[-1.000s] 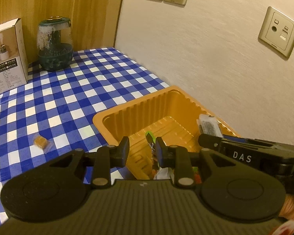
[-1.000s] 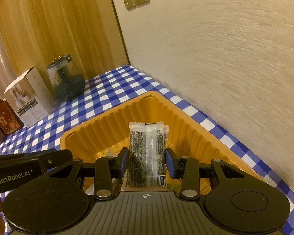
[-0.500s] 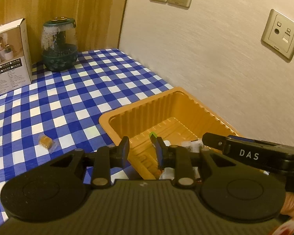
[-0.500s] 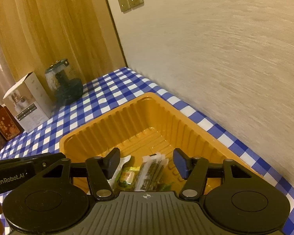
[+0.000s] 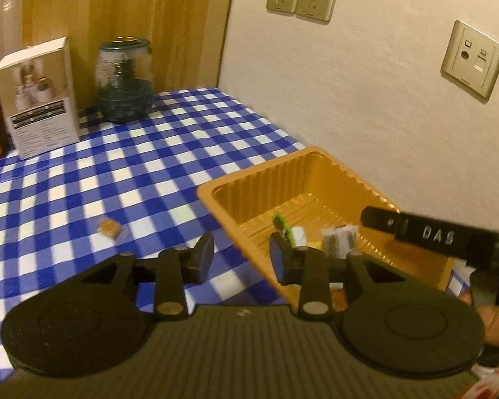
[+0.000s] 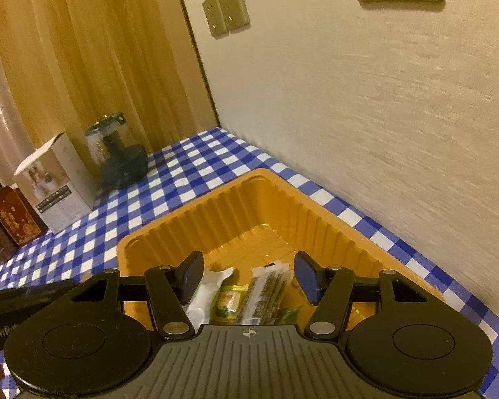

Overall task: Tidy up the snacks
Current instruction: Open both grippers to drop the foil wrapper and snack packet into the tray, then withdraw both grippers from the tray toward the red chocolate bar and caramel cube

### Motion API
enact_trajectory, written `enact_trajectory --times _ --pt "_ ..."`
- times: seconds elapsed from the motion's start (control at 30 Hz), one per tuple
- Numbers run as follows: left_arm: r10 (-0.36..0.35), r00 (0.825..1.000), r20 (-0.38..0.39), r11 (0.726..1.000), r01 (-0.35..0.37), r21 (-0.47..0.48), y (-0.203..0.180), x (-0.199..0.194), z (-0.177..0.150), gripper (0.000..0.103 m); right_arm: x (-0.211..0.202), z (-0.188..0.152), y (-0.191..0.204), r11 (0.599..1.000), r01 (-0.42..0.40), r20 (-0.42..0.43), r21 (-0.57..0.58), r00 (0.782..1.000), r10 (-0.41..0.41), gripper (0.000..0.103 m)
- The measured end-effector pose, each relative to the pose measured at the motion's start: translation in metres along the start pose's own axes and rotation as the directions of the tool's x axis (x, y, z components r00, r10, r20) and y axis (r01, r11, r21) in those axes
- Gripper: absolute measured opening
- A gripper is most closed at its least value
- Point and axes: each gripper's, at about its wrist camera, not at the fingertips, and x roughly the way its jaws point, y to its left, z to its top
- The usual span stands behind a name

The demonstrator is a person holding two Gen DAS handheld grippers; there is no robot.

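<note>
An orange plastic tray sits on the blue checked tablecloth by the wall. In it lie a clear packet of dark snack, a white packet, a yellow-green packet and a green-tipped one. A small wrapped candy lies on the cloth left of the tray. My left gripper is open and empty over the tray's near left corner. My right gripper is open and empty above the packets; it shows in the left wrist view.
A glass jar with a dark green base and a white carton stand at the back by the wooden panel. A dark red box stands left of the carton. The wall runs close behind the tray.
My right gripper let go of the clear dark-snack packet, which now lies in the tray, and opened wide. My left gripper opened and drew back to the left.
</note>
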Motion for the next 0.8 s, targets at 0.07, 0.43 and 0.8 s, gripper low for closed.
enact_trajectory --times 0.07,0.43,0.8 --pt "0.016 1.000 -0.004 1.000 -0.016 -0.005 0.006 -0.008 -0.006 0.035 -0.005 -0.003 0.005 1.000 -0.005 0.004 -0.005 1.000 0.005 0.062" --pt "0.090 0.996 -0.015 0.993 -0.091 -0.074 0.041 -0.061 -0.043 0.049 -0.037 -0.030 0.040 0.996 -0.072 -0.005 -0.059 0.997 0.072 0.076" --pt "0.199 0.980 -0.021 0.973 -0.200 -0.117 0.084 -0.102 -0.069 0.065 -0.057 -0.058 0.079 0.977 -0.174 -0.019 -0.121 0.985 0.173 0.077"
